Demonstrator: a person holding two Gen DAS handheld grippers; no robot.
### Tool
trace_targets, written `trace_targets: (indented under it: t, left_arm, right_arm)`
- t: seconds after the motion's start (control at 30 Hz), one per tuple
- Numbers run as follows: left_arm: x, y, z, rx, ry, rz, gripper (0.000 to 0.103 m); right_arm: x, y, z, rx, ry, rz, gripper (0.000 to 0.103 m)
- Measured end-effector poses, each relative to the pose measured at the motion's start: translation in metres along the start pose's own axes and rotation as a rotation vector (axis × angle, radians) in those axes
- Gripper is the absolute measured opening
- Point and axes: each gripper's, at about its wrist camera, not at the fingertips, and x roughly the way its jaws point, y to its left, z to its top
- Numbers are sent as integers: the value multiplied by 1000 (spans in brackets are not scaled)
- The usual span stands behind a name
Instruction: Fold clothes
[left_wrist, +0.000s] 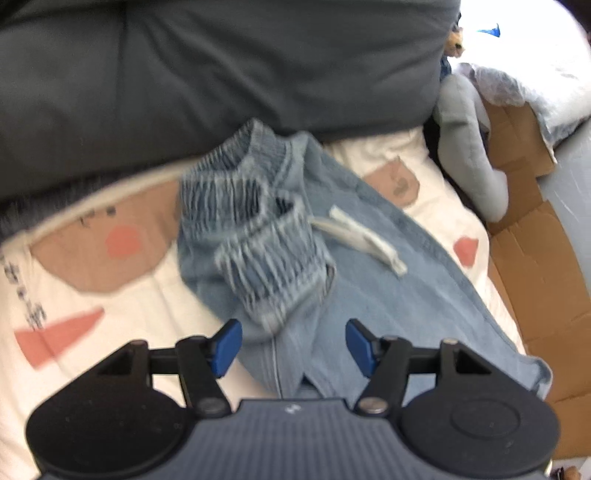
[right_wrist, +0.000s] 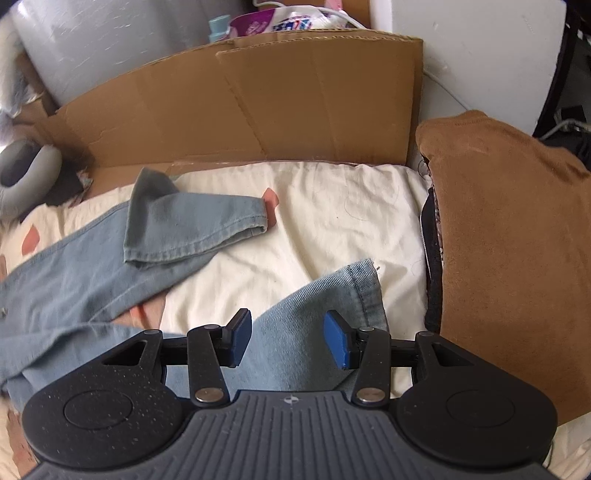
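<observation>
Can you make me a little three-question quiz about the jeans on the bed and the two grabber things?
1. True or false: the left gripper is squeezing the jeans between its fingers.
2. What lies across the jeans near the stretchy waistband? A) a white drawstring B) a red belt C) a metal chain
3. Fill in: behind the bed, past the jeans legs, stands a flat piece of brown ______.

Key
1. False. The fingers stand apart over the denim, not pressing it. The right gripper is open too, above a leg cuff.
2. A, the white drawstring.
3. Cardboard.
</observation>
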Motion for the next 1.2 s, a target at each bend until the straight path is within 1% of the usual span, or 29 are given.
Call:
trace_targets:
  t: [0.17, 0.33, 0.4, 0.47, 0.5, 0.53, 0.57, 0.6, 0.63, 0.67, 0.73, 0.77, 0.93, 1.03, 1.2]
  left_arm:
    - [27, 6, -11, -32, 0, -22, 65]
    - [41, 13, -3, -47, -44, -40, 65]
    - [43, 13, 2, -33, -60, -23, 65]
    - [43, 15, 7, -26, -85, 12, 63]
    - [41, 17, 9, -35, -101, 31, 58]
    - [40, 20, 11, -49, -116, 46, 46]
    - [39, 23, 12, -65, -120, 50, 43]
    - [39, 26, 14, -79, -113, 47, 36]
    - [38, 28, 15, -82, -108, 48, 29]
    - [36, 28, 16, -75, -110, 50, 27]
    - [29, 30, 17, -60, -119, 55, 24]
    - [24, 32, 17, -60, -124, 57, 23]
    - [-3, 41, 19, -58, -138, 57, 20]
    - [-19, 44, 22, -49, -145, 59, 19]
    - [-46, 51, 28, -55, -156, 76, 18]
  right_arm:
    - [16, -11, 1, 117, 13, -5, 51]
    - [30, -20, 4, 259, 45, -10, 52]
    - [35, -20, 7, 296, 51, -8, 56]
    - [40, -19, 11, 329, 59, -13, 58]
    - [43, -19, 12, 343, 65, -16, 58]
    - [47, -18, 13, 356, 71, -18, 58]
    - [50, -18, 15, 369, 78, -21, 58]
    - [54, -17, 16, 368, 85, -25, 58]
    - [57, -16, 17, 364, 92, -31, 55]
    - [60, -17, 18, 366, 99, -40, 52]
    - [63, -19, 18, 382, 112, -48, 16]
    - [63, -21, 18, 387, 117, -49, 14]
    - [43, -28, 12, 378, 94, -36, 10]
    - [24, -39, 5, 394, 76, -25, 7]
    - [-13, -54, -12, 399, 47, 4, 5]
